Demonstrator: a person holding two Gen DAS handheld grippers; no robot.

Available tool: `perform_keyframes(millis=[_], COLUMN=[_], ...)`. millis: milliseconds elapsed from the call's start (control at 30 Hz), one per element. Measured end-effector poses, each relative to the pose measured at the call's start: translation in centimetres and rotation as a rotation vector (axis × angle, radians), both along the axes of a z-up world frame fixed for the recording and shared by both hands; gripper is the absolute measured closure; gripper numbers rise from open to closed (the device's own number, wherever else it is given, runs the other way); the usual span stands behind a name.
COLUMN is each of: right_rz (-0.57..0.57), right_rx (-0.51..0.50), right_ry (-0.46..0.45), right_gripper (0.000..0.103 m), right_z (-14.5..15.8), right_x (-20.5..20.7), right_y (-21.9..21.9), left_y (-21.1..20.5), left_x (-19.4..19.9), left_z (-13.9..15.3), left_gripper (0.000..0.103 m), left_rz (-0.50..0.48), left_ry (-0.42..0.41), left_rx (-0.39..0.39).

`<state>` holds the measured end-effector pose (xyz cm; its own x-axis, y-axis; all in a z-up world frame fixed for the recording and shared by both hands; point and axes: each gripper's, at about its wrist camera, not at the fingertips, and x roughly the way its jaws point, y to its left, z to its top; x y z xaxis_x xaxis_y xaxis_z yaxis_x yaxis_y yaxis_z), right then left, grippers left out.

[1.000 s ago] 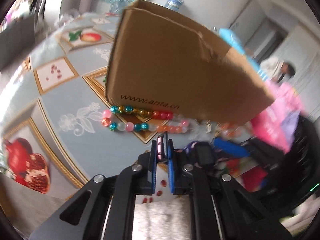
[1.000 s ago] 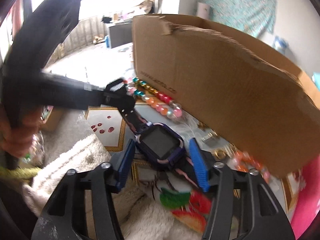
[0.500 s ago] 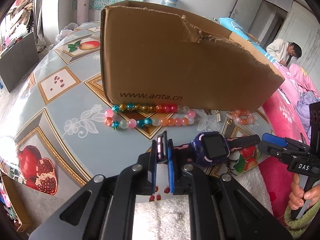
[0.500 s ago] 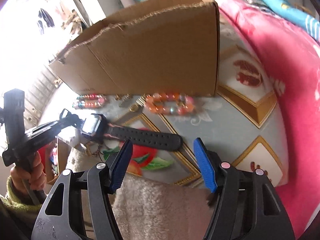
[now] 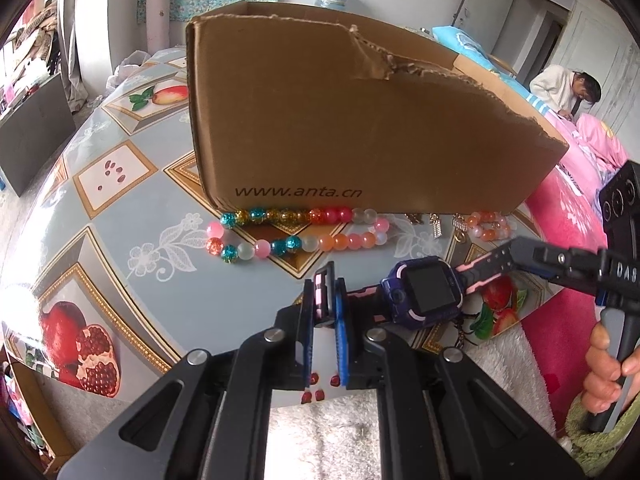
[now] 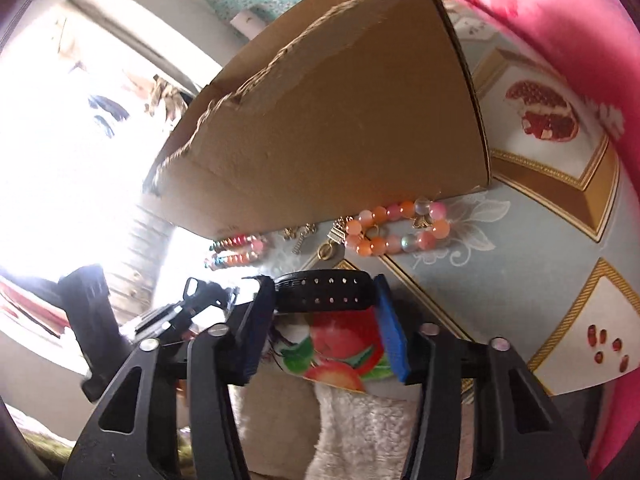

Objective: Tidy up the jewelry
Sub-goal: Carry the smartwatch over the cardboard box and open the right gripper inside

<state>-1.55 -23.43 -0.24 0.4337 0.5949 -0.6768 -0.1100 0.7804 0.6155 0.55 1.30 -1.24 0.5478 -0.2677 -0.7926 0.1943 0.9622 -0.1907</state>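
Observation:
A purple and pink smartwatch (image 5: 426, 294) hangs just above the table edge. My left gripper (image 5: 325, 300) is shut on its buckle strap end. My right gripper (image 6: 326, 300) has its jaws around the black perforated strap end (image 6: 324, 291), closed onto it; it also shows in the left wrist view (image 5: 532, 258). A long multicoloured bead bracelet (image 5: 296, 230) and a small orange bead bracelet (image 6: 396, 226) lie on the table against the cardboard box (image 5: 360, 120). Small gold charms (image 6: 336, 236) lie between them.
The table (image 5: 120, 216) has a fruit-patterned cover. A white fluffy rug (image 6: 360, 432) lies below the table edge. A pink blanket (image 5: 576, 216) is at the right. A person sits at the far right (image 5: 564, 88).
My right gripper has moved in from the right and closed its jaws onto the watch's black strap end. The left gripper still holds the buckle end.

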Motion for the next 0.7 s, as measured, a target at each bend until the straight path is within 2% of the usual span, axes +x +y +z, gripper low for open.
perform_keyframes(millis=[33, 133, 300, 433, 533, 633, 700], right_rz=[0.002, 0.012, 0.079, 0.127, 0.142, 0.138, 0.124], right_rx=[0.006, -0.008, -0.101, -0.151, -0.185, -0.222, -0.25], right_ry=[0.005, 0.002, -0.086, -0.159, -0.264, -0.338, -0.309], right_gripper=[0.075, 0.088, 0.091, 0.091, 0.091, 0.09, 0.09], right_z=[0.0, 0.2, 3.7, 8.3, 13.0, 16.3, 16.6], right_x=[0.0, -0.1, -1.2, -2.0, -1.2, 2.5, 5.9], right_y=[0.2, 1.0, 2.9, 4.1, 4.9, 5.2, 5.1], left_y=[-0.1, -0.4, -0.5, 0.1, 0.6, 0.2, -0.2], left_x=[-0.1, -0.2, -1.4, -2.5, -2.0, 1.2, 5.2], left_z=[0.0, 0.1, 2.4, 6.8, 11.2, 15.0, 16.1], left_gripper=[0.094, 0.095, 0.095, 0.095, 0.095, 0.095, 0.095], left_rz=[-0.002, -0.007, -0.034, -0.063, -0.099, -0.128, -0.128], left_ry=[-0.004, -0.015, -0.059, -0.117, -0.179, -0.24, -0.226], left_rx=[0.006, 0.023, -0.003, -0.05, -0.088, -0.056, -0.039])
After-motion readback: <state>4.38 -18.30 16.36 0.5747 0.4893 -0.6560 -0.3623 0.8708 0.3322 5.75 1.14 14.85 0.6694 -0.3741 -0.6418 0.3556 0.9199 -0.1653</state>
